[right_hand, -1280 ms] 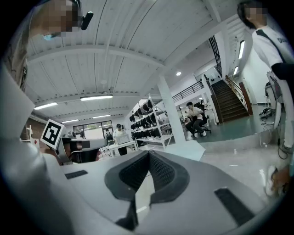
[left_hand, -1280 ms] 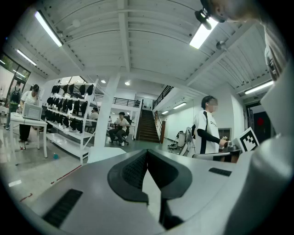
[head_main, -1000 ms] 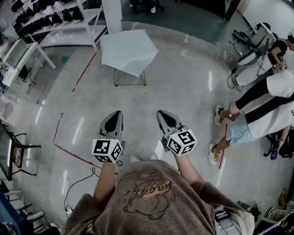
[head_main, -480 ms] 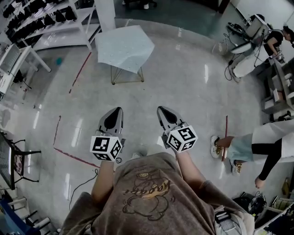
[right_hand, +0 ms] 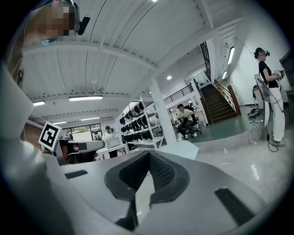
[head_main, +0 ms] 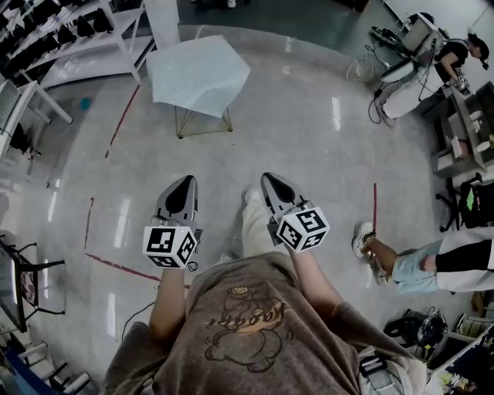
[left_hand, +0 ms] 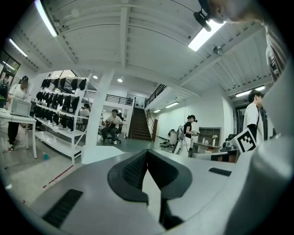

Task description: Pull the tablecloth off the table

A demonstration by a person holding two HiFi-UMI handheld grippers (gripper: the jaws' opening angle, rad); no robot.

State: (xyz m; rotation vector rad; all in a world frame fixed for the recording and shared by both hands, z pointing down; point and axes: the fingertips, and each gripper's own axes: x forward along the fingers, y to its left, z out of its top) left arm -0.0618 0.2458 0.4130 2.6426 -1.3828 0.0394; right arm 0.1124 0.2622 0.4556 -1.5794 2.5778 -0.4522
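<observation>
Head view: tablecloth [head_main: 198, 73] covers table [head_main: 182, 123]; gripper views alone show staircase [left_hand: 138, 125].

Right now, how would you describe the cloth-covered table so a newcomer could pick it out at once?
In the head view, find the white pillar at the top, beside the white shelving rack. Just in front of it on the glossy floor stands a small table. It alone wears a pale dotted tablecloth with drooping corners over thin yellowish wire legs.
</observation>
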